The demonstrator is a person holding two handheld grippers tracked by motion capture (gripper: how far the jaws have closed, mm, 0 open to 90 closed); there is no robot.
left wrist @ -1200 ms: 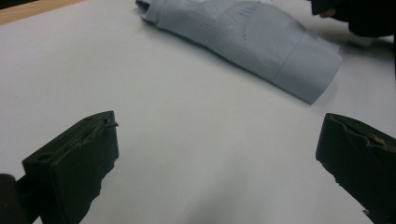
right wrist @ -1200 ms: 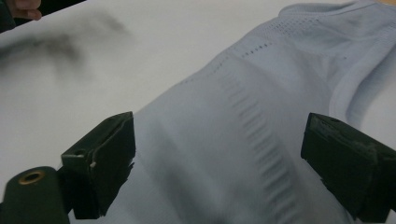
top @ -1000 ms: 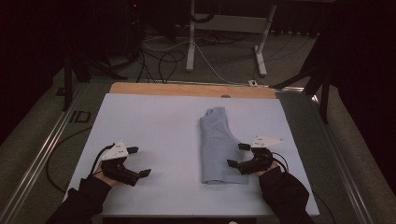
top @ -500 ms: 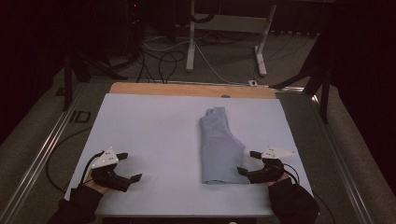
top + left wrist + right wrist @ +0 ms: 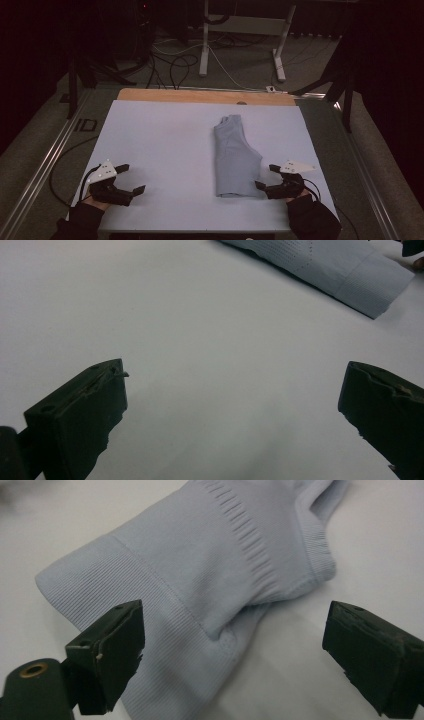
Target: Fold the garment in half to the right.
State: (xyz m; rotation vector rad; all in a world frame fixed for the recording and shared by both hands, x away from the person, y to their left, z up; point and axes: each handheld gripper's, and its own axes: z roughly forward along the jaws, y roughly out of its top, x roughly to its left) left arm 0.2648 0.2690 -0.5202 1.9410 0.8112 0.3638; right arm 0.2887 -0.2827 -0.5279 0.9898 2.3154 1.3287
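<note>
Left gripper (image 5: 129,180) held wide apart over bare table (image 5: 165,145); folded garment (image 5: 235,155) well to its right. Right gripper (image 5: 266,176) also wide, garment just ahead. Soft, light knit judged limp; ribbed hem (image 5: 165,630) the suggested hold.

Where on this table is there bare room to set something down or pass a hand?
The widest bare stretch of the white sheet lies between its left edge and the folded garment, beyond the open left gripper. A narrower strip runs along the garment's right side. It is tight at the garment's near hem, where the open right gripper sits.
</note>
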